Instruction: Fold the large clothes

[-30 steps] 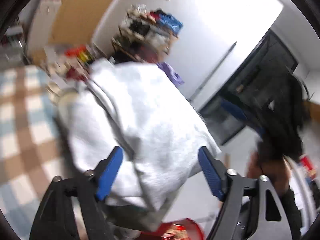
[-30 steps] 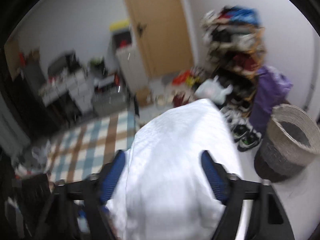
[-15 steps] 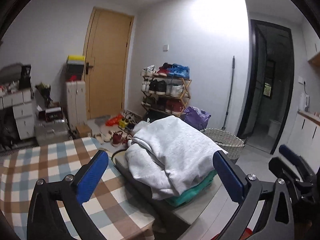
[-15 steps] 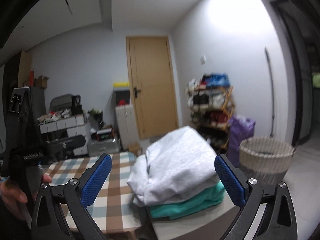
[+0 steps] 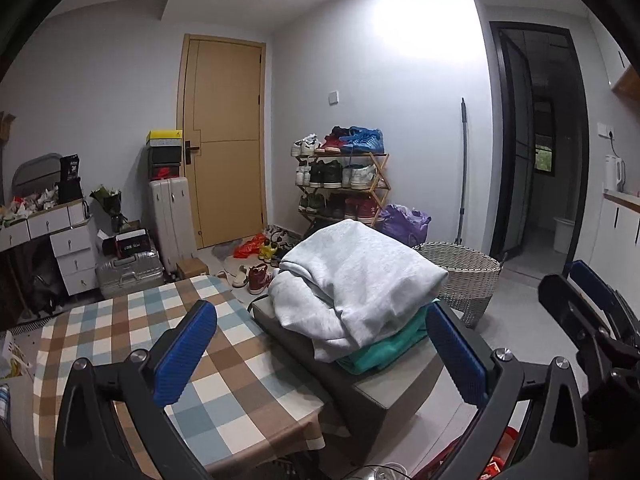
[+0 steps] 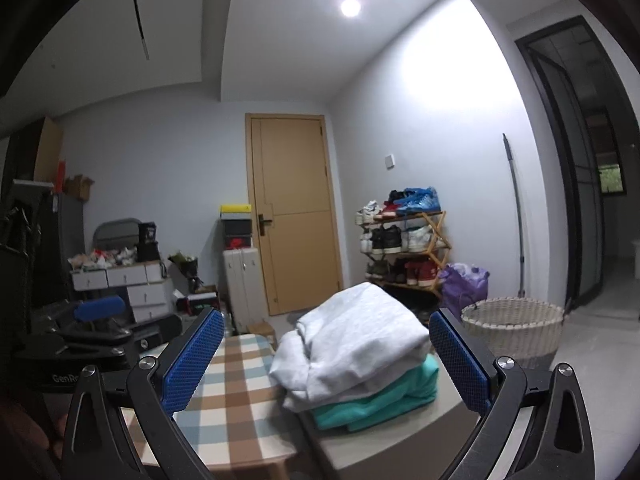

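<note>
Sweatshirt (image 5: 360, 276) ahead of both hand-held grippers.

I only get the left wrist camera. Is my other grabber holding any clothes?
Observer: No. The right gripper is wide open and empty, and the grey sweatshirt lies ahead of it, untouched.
Operator: Why is the wall so shiny? Are there lamps up there?
Observer: Yes. The right wrist view shows three round ceiling lights, all lit.
</note>
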{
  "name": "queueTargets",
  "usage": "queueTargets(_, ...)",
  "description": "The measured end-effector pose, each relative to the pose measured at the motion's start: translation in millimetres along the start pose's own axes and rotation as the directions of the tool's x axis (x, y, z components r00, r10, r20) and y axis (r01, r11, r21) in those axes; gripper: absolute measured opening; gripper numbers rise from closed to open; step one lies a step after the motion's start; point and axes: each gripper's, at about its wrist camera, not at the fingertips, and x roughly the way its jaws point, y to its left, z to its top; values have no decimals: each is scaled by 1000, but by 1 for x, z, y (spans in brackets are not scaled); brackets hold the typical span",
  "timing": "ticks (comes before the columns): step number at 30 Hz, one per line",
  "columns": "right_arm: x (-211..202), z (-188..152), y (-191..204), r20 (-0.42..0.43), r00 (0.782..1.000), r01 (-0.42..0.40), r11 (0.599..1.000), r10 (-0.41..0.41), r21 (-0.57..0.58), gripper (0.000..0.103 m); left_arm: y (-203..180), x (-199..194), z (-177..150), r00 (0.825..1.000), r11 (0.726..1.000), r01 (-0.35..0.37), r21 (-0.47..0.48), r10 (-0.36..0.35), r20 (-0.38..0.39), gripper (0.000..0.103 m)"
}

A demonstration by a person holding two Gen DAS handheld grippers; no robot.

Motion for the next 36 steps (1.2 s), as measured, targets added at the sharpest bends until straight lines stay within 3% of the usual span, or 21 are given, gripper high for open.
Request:
queueTargets(4,-4,-3,0,1,1000,-3,1000,3,4,103,-3,5,-2,1000,999,-27,27,26,6,102)
queueTargets(13,-6,-10,-2,-2,1000,31,999,-31,-11,103,-11,5,-5,1000,1000,-10,14,10,13,102)
queueTargets(36,-9,-9,-16,-20,1000,11,999,-10,38,103,-15,-2,0,1000,1000,4,17,-5,2,102)
